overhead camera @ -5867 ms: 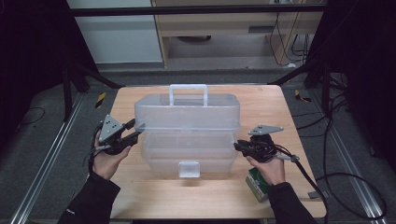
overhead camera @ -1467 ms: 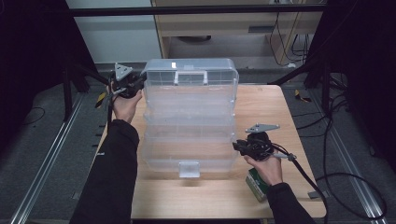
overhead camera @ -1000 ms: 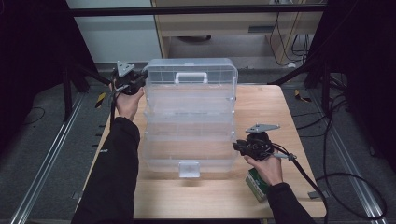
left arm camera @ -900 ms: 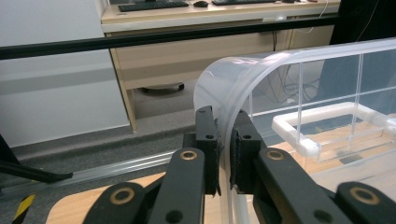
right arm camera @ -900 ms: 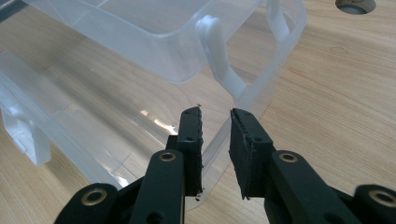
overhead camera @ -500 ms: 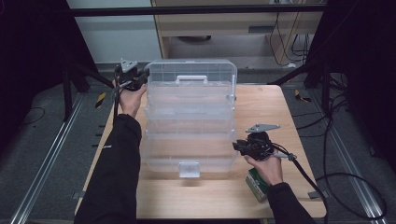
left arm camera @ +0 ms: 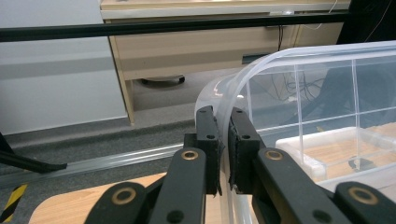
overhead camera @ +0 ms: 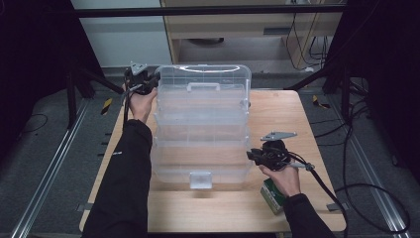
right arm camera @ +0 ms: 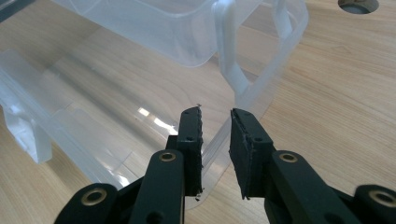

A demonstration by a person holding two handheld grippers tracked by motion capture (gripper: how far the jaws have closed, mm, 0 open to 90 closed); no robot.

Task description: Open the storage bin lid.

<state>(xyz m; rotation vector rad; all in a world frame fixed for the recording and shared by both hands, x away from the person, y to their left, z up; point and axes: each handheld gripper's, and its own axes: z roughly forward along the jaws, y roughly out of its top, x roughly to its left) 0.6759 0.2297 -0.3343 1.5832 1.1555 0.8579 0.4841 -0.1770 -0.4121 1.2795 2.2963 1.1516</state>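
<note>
A clear plastic tiered box [overhead camera: 200, 148] stands on the wooden table [overhead camera: 297, 114], its trays stepped back and its lid [overhead camera: 203, 77] with a carry handle [overhead camera: 202, 87] raised at the far end. My left gripper [overhead camera: 148, 82] is at the lid's far left corner, shut on the lid's curved clear rim [left arm camera: 233, 93], which runs between my left gripper's [left arm camera: 223, 116] pads. My right gripper [overhead camera: 251, 154] sits at the bottom tray's right side. In the right gripper view my right gripper [right arm camera: 215, 116] is shut on the tray's thin rim [right arm camera: 261, 84].
A small green carton [overhead camera: 272, 194] lies under the right hand near the table's front right. The box's front latch [overhead camera: 200, 179] faces the near edge. Cables [overhead camera: 356, 148] trail off the right side. A cabinet [overhead camera: 237, 29] stands beyond the table.
Since the earliest frame the left gripper has carried the lid up and away, and the trays have spread open. Over the last second it shifted only slightly. The right gripper has stayed put.
</note>
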